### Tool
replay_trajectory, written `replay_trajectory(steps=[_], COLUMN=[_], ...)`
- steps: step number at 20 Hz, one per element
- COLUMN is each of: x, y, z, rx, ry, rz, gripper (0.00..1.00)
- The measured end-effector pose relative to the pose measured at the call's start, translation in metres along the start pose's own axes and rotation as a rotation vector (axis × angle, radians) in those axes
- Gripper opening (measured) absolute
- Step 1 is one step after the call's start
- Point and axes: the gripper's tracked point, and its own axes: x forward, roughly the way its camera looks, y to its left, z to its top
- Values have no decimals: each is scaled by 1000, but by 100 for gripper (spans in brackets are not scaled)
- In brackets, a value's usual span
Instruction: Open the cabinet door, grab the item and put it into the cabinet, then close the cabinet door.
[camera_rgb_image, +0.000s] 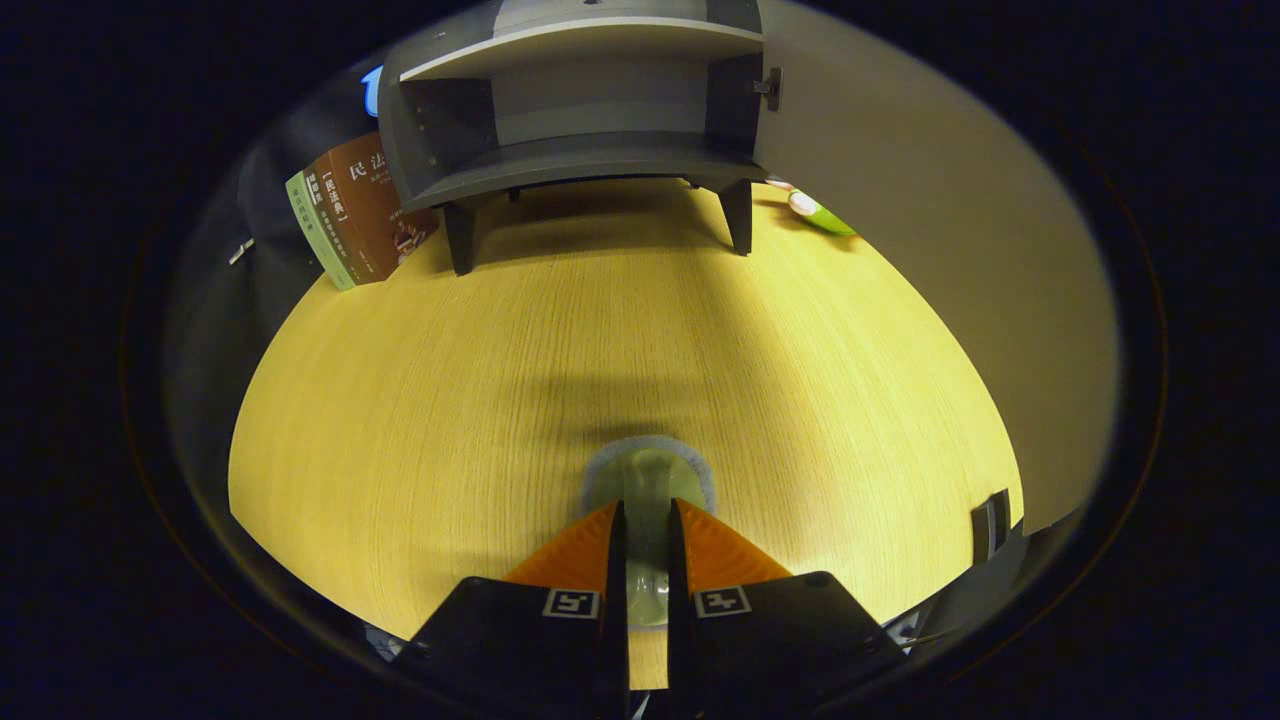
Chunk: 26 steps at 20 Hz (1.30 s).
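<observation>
Two fingers of mine (647, 520) are closed narrowly on a pale green, rounded item with a grey rim (648, 475), both sides pressing it just above the yellow wood-grain tabletop (500, 380). Well beyond them stands the small grey cabinet on short legs (580, 150), its door (900, 200) swung wide, shelves bare. Books (355, 215) lean beside its left leg. My grip sits on a narrow part, so I judge the item could twist or slip during the carry, or clip the lower shelf edge going in.

cabinet (585, 150) on table (400, 400), books (355, 210) left
</observation>
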Motion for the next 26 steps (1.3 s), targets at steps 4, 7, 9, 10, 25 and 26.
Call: replay_trajectory(steps=[4, 7, 9, 10, 25, 26], x=[-13, -35, -52, -62, -176, -180], y=[-2, -3, -4, -4, 31, 33], z=[8, 22, 37, 44, 175, 183], rx=[19, 19, 22, 24, 5, 11], ry=[-23, -68, -105, -125, -370, -384], rz=[11, 30, 40, 46, 99, 101], gripper=[20, 20, 20, 20, 20, 20])
